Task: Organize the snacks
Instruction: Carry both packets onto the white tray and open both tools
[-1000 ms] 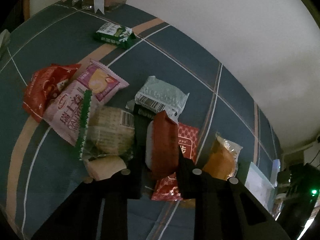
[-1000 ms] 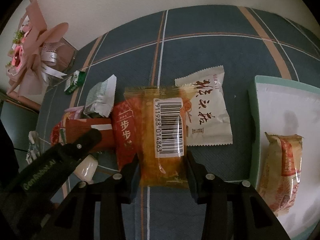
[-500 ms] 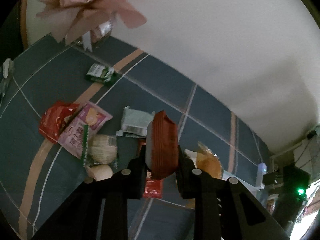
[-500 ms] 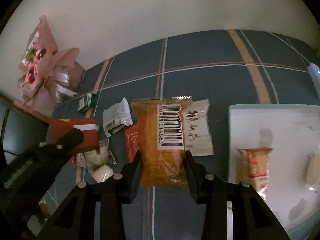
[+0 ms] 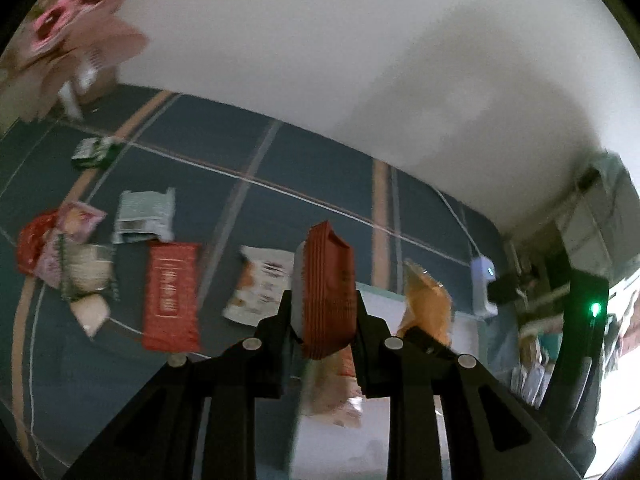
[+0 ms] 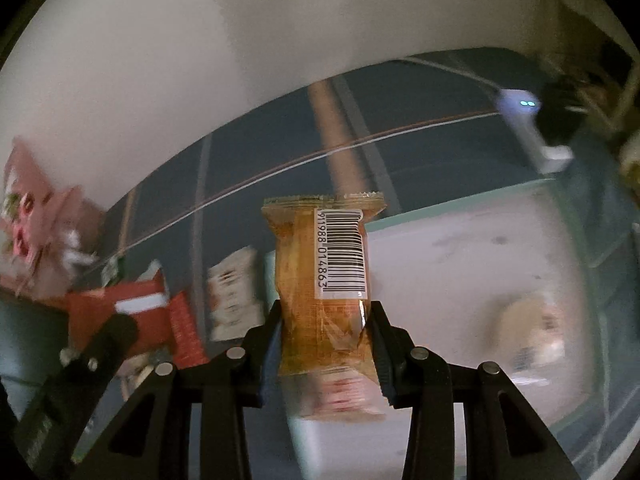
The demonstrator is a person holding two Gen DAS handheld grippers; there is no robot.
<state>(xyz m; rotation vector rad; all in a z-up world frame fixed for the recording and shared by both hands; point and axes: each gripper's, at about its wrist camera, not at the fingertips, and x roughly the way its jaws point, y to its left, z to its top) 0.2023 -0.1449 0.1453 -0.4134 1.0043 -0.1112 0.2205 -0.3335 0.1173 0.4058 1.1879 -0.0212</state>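
Above the blue plaid tablecloth (image 5: 320,168), a red packet (image 5: 329,292) is clamped by the left gripper (image 5: 322,316) and an orange packet (image 6: 320,280) by the right gripper (image 6: 326,320).

From my feeds I see a plain white wall (image 5: 340,60) behind the surface (image 5: 312,168), which wears a dark blue cloth crossed by tan and white stripes. A pink paper bouquet (image 5: 68,28) stands at its far left corner. The room is dim, with daylight glaring at the right edge (image 5: 624,320).
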